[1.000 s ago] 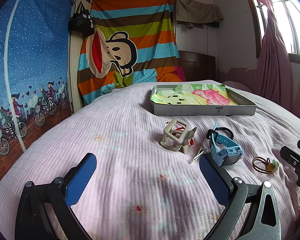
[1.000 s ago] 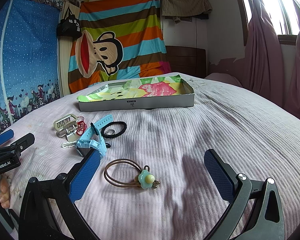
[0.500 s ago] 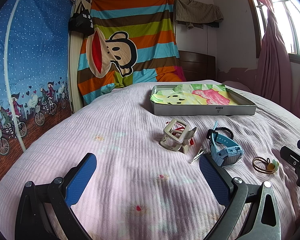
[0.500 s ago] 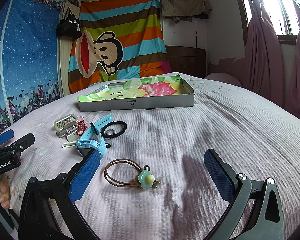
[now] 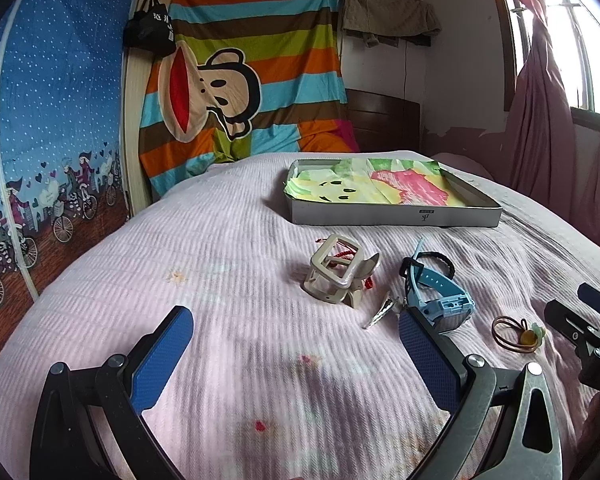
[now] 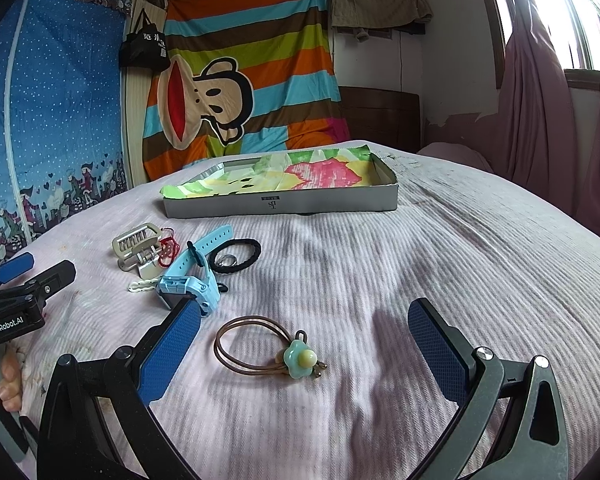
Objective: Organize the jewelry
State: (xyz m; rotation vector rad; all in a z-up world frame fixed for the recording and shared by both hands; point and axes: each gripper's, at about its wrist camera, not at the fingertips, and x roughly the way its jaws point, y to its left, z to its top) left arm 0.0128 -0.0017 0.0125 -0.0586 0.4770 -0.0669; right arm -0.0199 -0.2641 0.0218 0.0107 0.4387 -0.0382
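Note:
Loose items lie on a pink bedspread: a beige claw hair clip (image 5: 338, 276) (image 6: 138, 242) over a red string, a light-blue watch (image 5: 436, 300) (image 6: 194, 278), a black hair tie (image 6: 236, 256) with a ring inside it, a small white clip (image 6: 142, 287), and a brown hair band with a green flower (image 6: 274, 346) (image 5: 518, 334). A grey tray lined with coloured paper (image 5: 396, 214) (image 6: 280, 202) sits behind them. My left gripper (image 5: 292, 356) is open just short of the clip and watch. My right gripper (image 6: 304, 348) is open around the flower hair band, not touching it.
A striped monkey blanket (image 5: 240, 80) and a dark headboard (image 6: 380, 120) close off the back. A blue fabric wardrobe (image 5: 48, 120) stands at left, pink curtains (image 6: 540, 100) at right. A hand (image 6: 4, 384) holds the left gripper.

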